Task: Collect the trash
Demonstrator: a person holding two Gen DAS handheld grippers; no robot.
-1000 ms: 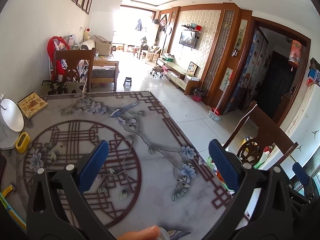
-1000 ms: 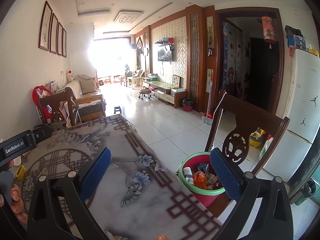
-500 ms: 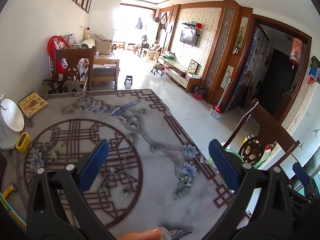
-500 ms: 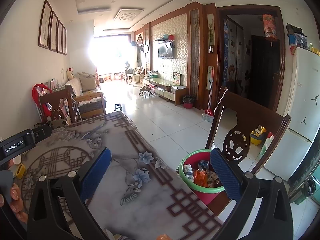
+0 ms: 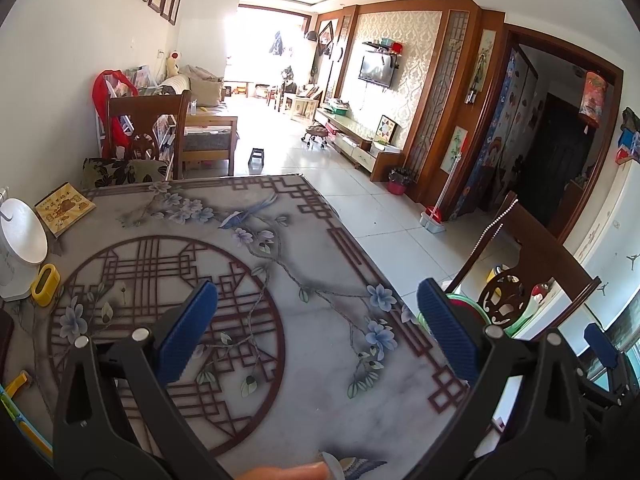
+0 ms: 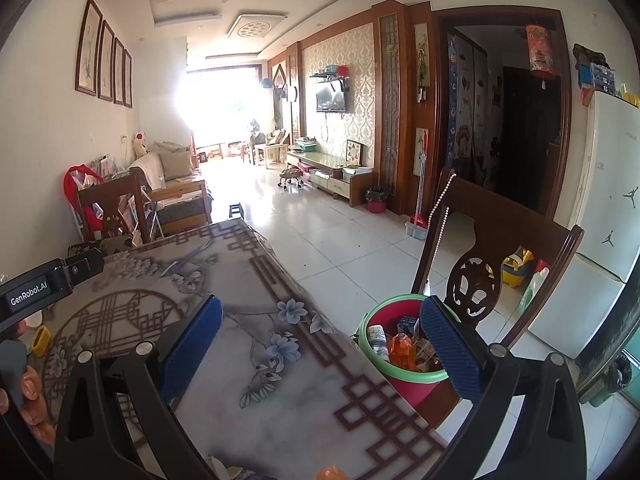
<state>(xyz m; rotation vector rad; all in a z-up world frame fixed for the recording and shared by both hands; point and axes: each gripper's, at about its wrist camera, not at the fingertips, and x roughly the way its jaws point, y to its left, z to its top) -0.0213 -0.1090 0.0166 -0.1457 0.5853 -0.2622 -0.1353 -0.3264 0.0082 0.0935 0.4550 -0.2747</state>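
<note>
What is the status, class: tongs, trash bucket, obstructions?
Left tongs open, empty. Right tongs open, empty. Bucket beside table, holding trash. Chair behind bucket.

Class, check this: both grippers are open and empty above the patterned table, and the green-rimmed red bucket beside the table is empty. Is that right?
Not quite. The right wrist view shows the bucket already holds trash, including a can and an orange wrapper. The rest stands: left gripper and right gripper have their jaws apart, holding nothing, above the table.

Both wrist views over shared table [image 5: 320, 400]
</note>
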